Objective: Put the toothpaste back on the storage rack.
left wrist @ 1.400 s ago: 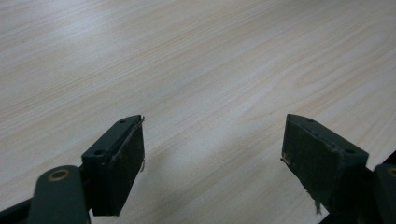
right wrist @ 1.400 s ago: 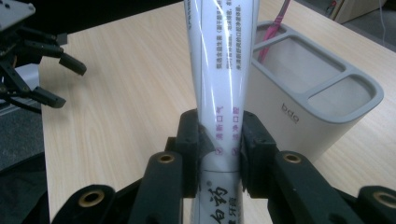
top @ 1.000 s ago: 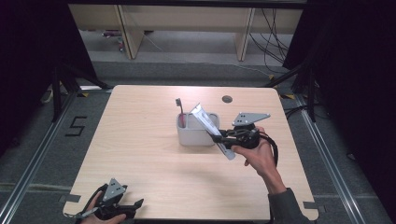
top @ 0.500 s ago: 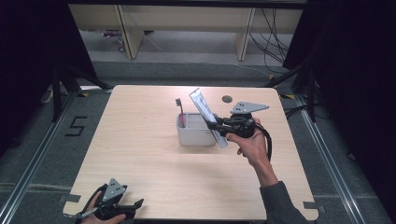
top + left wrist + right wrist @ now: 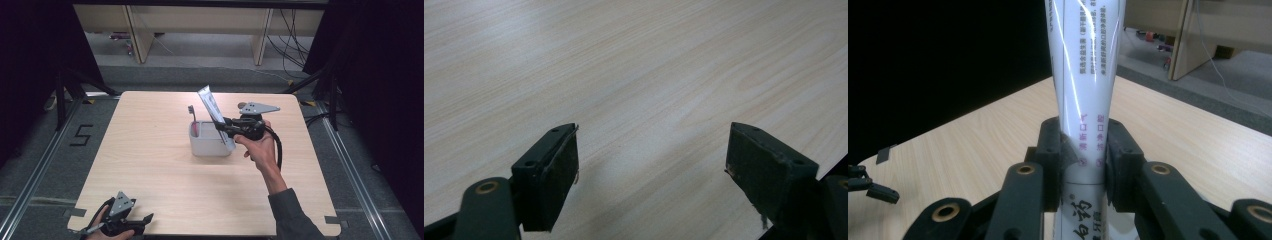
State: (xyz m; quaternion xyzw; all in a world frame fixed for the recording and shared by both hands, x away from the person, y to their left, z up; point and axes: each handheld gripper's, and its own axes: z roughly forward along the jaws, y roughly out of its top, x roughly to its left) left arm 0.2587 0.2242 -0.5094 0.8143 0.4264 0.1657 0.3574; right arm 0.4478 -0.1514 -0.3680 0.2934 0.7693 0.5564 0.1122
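Note:
My right gripper is shut on a white toothpaste tube near its cap end. The tube leans with its flat crimped end up and to the left, and its lower end hangs at the right rim of a grey cup. A dark toothbrush stands in the cup's left side. In the right gripper view the pads of the right gripper press both sides of the tube. My left gripper rests at the table's front left edge, open, with bare wood between its jaws.
The light wooden table has bare room left of and in front of the cup. A small dark round spot lies near the far edge behind the right gripper. A "5" mark is on the floor at left.
My right gripper has carried the tube away from me and slightly up, over the cup's right side, and the tube now stands steeper. The left gripper has not moved.

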